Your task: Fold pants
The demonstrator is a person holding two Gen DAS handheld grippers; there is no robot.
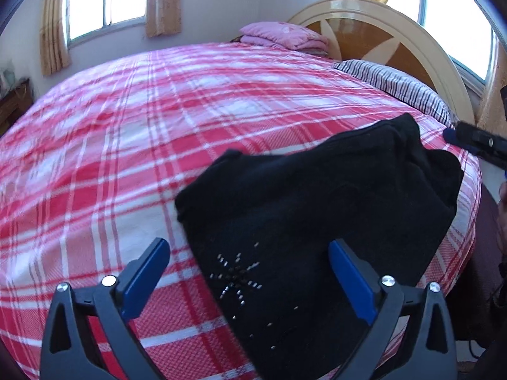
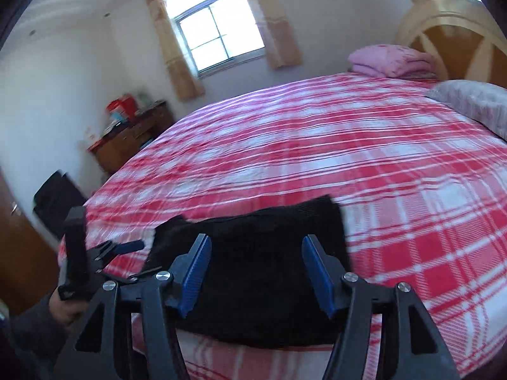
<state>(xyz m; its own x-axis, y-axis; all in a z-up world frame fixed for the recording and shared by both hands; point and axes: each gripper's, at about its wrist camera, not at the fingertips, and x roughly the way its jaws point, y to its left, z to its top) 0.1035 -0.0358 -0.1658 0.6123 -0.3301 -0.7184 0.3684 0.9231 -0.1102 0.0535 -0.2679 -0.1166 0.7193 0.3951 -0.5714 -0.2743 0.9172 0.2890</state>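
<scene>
We've got the black pants (image 1: 317, 209) folded on the plaid bed (image 1: 126, 158). Our left gripper (image 1: 250, 272) fingers gape wide at 6 o'clock; right gripper (image 2: 256, 272) fingers sit half-spread, both empty.

You have one folded black pair of pants with studded trim (image 1: 317, 209) on one red-and-white plaid bed cover (image 1: 126, 145), two blue-padded black grippers (image 1: 250, 272) (image 2: 256, 269), one folded pink quilt (image 1: 285, 34), one striped pillow (image 1: 396, 85), one arched wooden headboard (image 1: 380, 28) and two curtained windows (image 1: 104, 0) (image 1: 456, 15).
</scene>
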